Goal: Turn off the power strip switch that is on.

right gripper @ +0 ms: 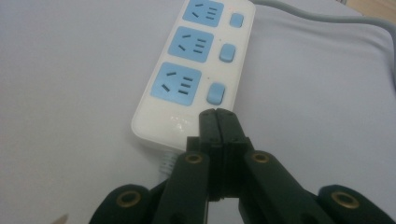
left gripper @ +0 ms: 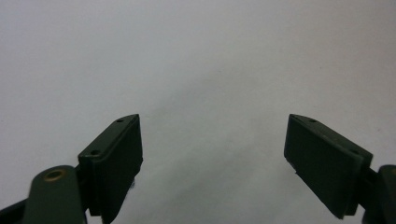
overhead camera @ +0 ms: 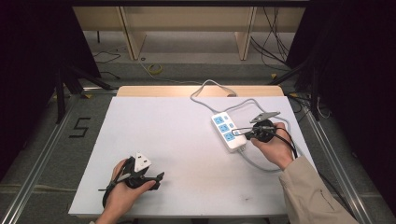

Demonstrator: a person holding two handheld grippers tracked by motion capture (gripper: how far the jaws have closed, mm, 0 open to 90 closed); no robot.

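Observation:
A white power strip point(overhead camera: 227, 130) with three blue sockets and three blue switches lies on the right half of the white table point(overhead camera: 163, 130). In the right gripper view the power strip point(right gripper: 187, 70) stretches away from my right gripper point(right gripper: 217, 114), whose jaws are pressed together with nothing between them. Their tips sit over the strip's near end, just below the nearest switch point(right gripper: 215, 93); whether they touch the casing I cannot tell. From above, the right gripper point(overhead camera: 242, 135) points left at the strip. My left gripper point(overhead camera: 159, 179) rests near the front left, open point(left gripper: 213, 117) over bare table.
A grey cable point(overhead camera: 205, 88) runs from the strip's far end over the table's back edge, and another loop curves round the person's right hand point(overhead camera: 273, 149). A wooden strip point(overhead camera: 187, 91) borders the back. A floor mark "5" point(overhead camera: 80, 127) lies to the left.

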